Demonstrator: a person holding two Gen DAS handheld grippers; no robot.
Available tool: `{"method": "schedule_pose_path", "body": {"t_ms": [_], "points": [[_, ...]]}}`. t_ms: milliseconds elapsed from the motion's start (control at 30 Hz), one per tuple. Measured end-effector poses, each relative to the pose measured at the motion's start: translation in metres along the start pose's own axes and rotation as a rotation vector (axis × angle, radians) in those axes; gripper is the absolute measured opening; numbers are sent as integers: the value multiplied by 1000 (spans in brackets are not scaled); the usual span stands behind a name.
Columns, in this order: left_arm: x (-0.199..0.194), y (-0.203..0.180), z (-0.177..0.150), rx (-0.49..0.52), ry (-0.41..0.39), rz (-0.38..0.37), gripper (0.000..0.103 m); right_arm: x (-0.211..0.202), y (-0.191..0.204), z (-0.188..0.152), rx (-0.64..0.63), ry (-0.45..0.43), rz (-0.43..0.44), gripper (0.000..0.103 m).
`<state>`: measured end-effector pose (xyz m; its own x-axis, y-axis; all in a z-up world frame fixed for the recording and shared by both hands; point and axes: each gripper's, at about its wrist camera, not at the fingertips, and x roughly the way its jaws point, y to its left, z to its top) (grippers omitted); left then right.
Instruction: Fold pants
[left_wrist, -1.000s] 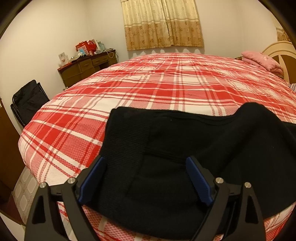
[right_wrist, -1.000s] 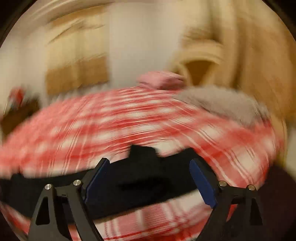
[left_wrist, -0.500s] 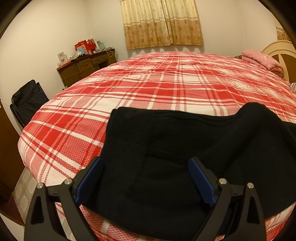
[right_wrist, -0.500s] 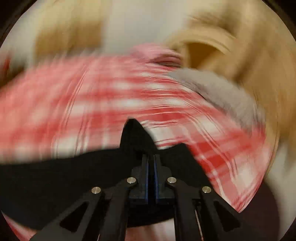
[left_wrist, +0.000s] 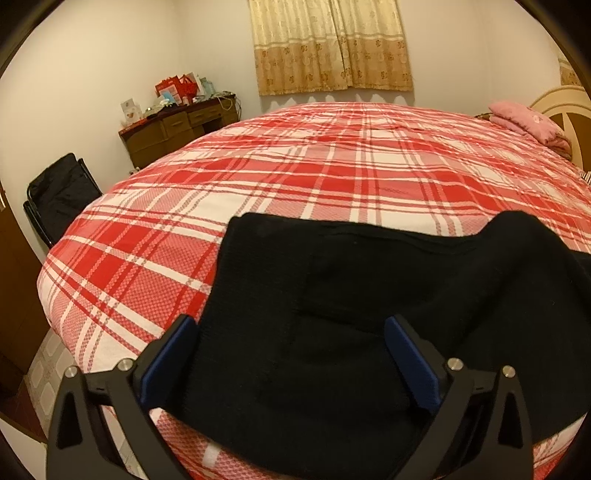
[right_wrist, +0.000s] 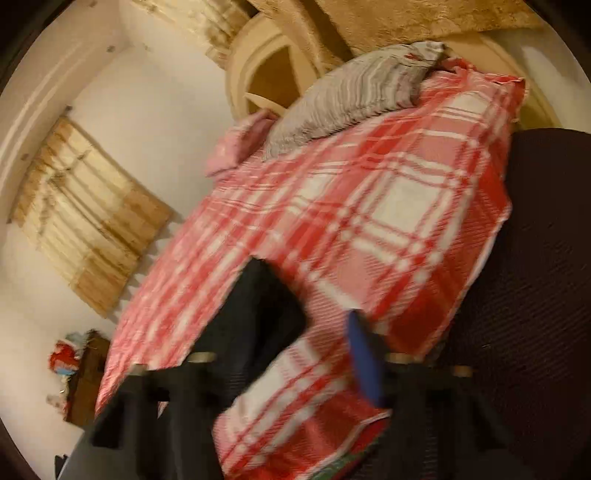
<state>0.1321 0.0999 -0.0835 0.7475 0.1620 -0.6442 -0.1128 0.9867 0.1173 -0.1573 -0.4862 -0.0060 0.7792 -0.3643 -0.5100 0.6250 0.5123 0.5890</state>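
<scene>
The left gripper is hovering spread over the pants, cut off at 3 o'clock; the right gripper, blurred, is gaping.

The pants are black. The bedspread has red, pink and white checks. The curtains are yellow-tan.

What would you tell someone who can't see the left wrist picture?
Black pants lie spread on a red and white plaid bed, with the open left gripper right over their near edge, not pinching them. Behind are beige curtains, a brown desk and a pink pillow.
</scene>
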Motion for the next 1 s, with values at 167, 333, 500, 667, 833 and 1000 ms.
{"method": "schedule_pose_path", "body": {"t_ms": [167, 333, 500, 667, 833, 1000], "points": [[0, -1, 1, 3, 2, 2, 103, 14, 16, -8, -94, 25, -70, 27], [0, -1, 0, 3, 1, 2, 103, 27, 14, -6, -87, 38, -78, 26], [0, -1, 0, 3, 4, 2, 103, 43, 27, -3, -164, 81, -75, 6], [0, 0, 3, 7, 19, -3, 103, 10, 51, 27, -233, -26, -12, 4], [2, 1, 4, 18, 9, -13, 103, 20, 41, 40, -277, 6, -82, 4], [2, 1, 4, 26, 11, -26, 103, 44, -17, 25, -179, 59, -100, 5]]}}
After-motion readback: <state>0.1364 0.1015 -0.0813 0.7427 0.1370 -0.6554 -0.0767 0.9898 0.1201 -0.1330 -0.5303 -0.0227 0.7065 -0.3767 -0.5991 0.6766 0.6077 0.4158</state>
